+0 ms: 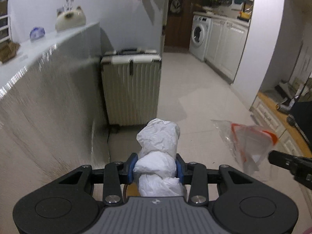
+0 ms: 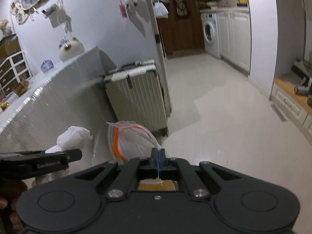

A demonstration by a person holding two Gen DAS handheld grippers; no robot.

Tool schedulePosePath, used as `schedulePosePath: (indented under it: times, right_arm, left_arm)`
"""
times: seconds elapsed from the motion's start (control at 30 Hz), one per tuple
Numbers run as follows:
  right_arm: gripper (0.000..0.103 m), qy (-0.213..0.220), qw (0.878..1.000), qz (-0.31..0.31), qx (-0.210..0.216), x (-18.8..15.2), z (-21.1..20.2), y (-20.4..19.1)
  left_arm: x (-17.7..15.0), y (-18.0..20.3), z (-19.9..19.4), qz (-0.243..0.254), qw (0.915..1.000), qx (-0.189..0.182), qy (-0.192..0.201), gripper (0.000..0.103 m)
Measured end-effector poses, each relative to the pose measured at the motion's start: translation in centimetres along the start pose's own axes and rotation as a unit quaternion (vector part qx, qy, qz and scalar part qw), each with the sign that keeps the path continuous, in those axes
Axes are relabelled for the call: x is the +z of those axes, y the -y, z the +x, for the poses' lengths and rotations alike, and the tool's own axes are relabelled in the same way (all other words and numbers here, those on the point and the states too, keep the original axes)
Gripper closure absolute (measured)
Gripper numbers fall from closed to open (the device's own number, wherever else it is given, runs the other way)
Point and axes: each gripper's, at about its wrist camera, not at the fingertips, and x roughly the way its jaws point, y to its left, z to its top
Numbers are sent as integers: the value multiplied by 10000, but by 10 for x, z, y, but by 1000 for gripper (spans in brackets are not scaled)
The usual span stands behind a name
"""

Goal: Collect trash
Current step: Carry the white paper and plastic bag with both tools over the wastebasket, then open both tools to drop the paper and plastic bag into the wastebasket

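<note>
A crumpled wad of white paper sits between the blue pads of my left gripper, which is shut on it; the wad sticks out past the fingertips. In the right wrist view the same white paper shows at the lower left beside the left gripper's black finger. My right gripper is shut on the edge of a clear plastic bag with an orange stripe, which hangs ahead of the pads. That plastic bag also appears at the right of the left wrist view, held by the right gripper's dark tip.
A grey counter runs along the left with a cat-shaped ornament on top. A ribbed cream suitcase stands against its end. Pale tiled floor stretches toward a washing machine and white cabinets. A wooden-topped unit lies right.
</note>
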Motion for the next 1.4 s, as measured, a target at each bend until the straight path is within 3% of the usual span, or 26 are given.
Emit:
schedulePosePath:
  times: [0.17,0.33,0.67,1.03,1.2,1.27,1.37,1.4]
  right_arm:
    - [102,-449,9987,257,16,-26,55,10]
    - [102,-827,9935,753,-203,-56,123,15]
    - [102,-1583,9646,2068,-409,-106,240,26]
    - [102,-2072,9520,2185,-546,-133,293,44]
    - [102,-2221,9444,2353,-590,-136,311,51]
    - [102,-2311,9417,2390,-519,-138,319,49]
    - [101,-2371,9485,2037,-505,-136,329,40]
    - [96,-2384,9507,1905,-546,-136,331,38]
  left_arm:
    - [-24,-21,64,-420,9982,-3,-425,62]
    - [-47,-29,129,-423,9953,95,-872,62]
    - [-61,-32,223,-250,9914,-199,-1269,62]
    - [-94,-35,307,-181,9827,-456,-1788,58]
    - [-102,-36,316,198,9784,-142,-2051,44]
    - [-103,-39,317,268,9760,5,-2162,44]
    - [-104,-46,318,174,9726,143,-2315,43]
    - [-104,-48,318,158,9717,172,-2351,43]
